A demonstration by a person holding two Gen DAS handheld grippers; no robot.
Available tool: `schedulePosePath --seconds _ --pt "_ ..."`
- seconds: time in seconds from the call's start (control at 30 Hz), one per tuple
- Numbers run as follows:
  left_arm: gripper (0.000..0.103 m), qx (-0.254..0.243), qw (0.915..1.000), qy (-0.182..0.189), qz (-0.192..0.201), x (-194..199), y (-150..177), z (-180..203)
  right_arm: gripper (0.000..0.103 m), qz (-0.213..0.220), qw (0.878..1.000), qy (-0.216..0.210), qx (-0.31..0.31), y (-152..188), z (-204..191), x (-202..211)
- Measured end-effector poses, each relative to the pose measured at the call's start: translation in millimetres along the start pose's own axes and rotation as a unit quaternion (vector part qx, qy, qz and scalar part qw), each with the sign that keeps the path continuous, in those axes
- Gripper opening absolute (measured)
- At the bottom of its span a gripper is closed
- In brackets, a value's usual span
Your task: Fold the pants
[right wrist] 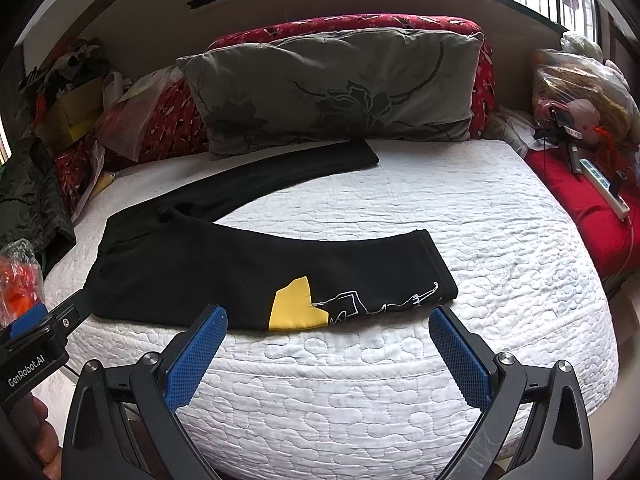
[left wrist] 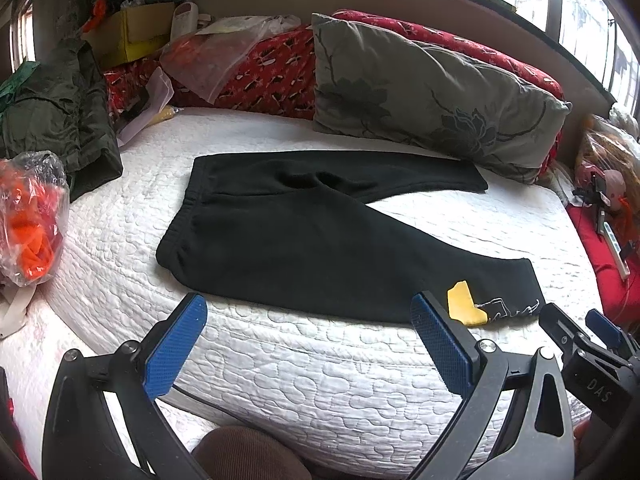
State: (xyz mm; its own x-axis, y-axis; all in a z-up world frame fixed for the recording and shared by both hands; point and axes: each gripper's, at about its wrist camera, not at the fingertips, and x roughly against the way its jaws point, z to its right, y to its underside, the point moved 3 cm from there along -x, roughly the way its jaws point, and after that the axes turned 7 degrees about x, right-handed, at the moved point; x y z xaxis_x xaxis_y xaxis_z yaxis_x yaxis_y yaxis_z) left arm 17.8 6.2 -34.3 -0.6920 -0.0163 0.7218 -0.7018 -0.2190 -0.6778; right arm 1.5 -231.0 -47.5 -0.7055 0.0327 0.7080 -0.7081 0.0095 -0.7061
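Observation:
Black pants [left wrist: 304, 236] [right wrist: 224, 264] lie flat on the white quilted bed, waistband to the left, legs spread apart to the right. The near leg carries a yellow patch [left wrist: 464, 304] [right wrist: 296, 306] and white line drawing by its cuff. The far leg ends under the grey pillow. My left gripper [left wrist: 308, 320] hovers open in front of the near edge of the pants, touching nothing. My right gripper [right wrist: 328, 328] is open too, just short of the near leg's cuff. Each gripper shows at the edge of the other's view.
A grey floral pillow [left wrist: 432, 92] [right wrist: 336, 88] leans on a red cushion [left wrist: 272, 72] at the back. A green jacket [left wrist: 56, 112], a bag with orange contents [left wrist: 28, 216] and boxes crowd the left. A red cloth with a power strip [right wrist: 600, 188] lies at right.

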Motion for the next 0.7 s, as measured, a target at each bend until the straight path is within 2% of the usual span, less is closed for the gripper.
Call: schedulePosePath --seconds 0.7 --pt "0.102 -0.001 1.0000 0.002 -0.007 -3.3 1.5 2.0 0.102 -0.007 1.000 -0.002 -0.002 3.1 0.5 -4.4"
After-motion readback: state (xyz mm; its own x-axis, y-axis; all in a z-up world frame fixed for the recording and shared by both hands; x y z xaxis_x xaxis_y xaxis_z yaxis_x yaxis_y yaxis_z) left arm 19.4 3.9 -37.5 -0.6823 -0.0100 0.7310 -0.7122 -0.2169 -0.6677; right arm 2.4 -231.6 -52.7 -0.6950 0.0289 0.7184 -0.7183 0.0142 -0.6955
